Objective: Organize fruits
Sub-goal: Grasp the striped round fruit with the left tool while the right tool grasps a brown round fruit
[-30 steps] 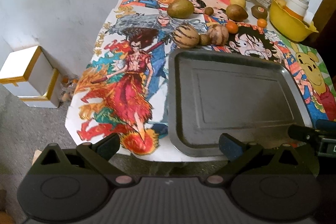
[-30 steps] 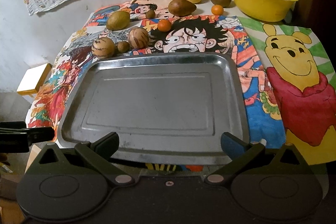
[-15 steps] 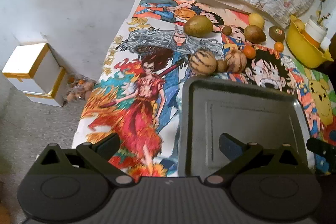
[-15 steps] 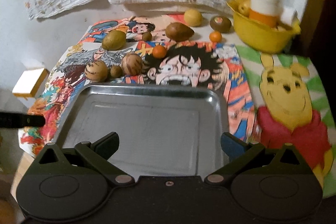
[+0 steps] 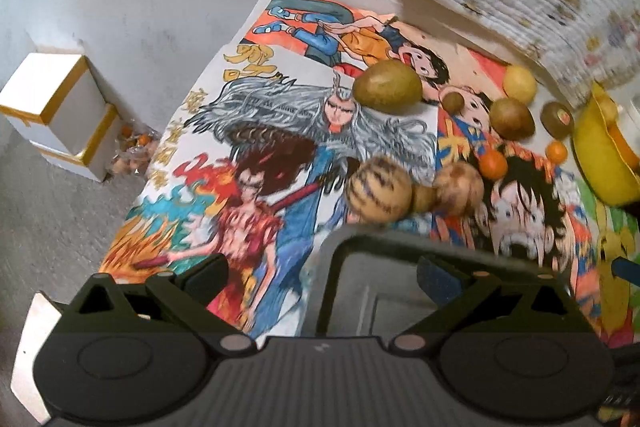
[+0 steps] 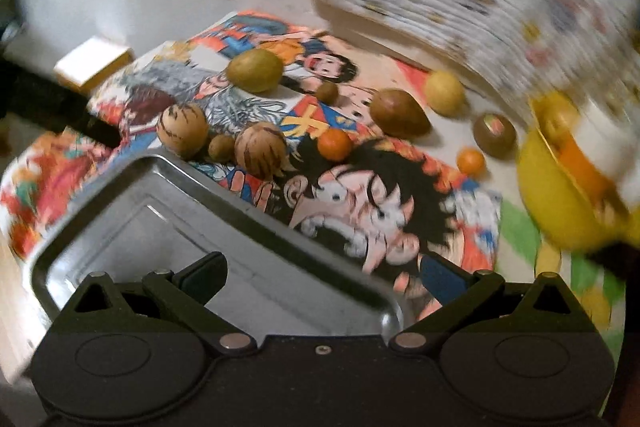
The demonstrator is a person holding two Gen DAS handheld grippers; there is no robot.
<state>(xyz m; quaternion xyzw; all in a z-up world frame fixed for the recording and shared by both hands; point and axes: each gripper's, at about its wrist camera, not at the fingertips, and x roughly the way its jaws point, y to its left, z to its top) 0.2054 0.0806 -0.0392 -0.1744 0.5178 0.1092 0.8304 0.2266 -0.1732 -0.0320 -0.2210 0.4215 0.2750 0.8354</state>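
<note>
An empty metal tray (image 6: 132, 227) lies on the cartoon cloth, also in the left wrist view (image 5: 360, 275). Beyond it lie several fruits: a green mango (image 5: 386, 87) (image 6: 255, 70), two striped round melons (image 5: 378, 190) (image 6: 182, 131), a brown avocado (image 6: 398, 113), a yellow lemon (image 6: 444, 93), a kiwi (image 6: 494, 133) and small oranges (image 6: 334, 145). My left gripper (image 5: 320, 277) is open and empty over the tray's left rim. My right gripper (image 6: 320, 275) is open and empty over the tray's far right part.
A yellow bowl (image 6: 556, 195) with a cup stands at the right edge of the table. White boxes (image 5: 56, 107) stand on the floor to the left. Patterned cloths hang on the wall behind. The left gripper's finger (image 6: 60, 107) shows at the left in the right wrist view.
Both grippers have moved forward over the tray toward the fruits. The right view has swung and is blurred by motion. Both stay open and empty.
</note>
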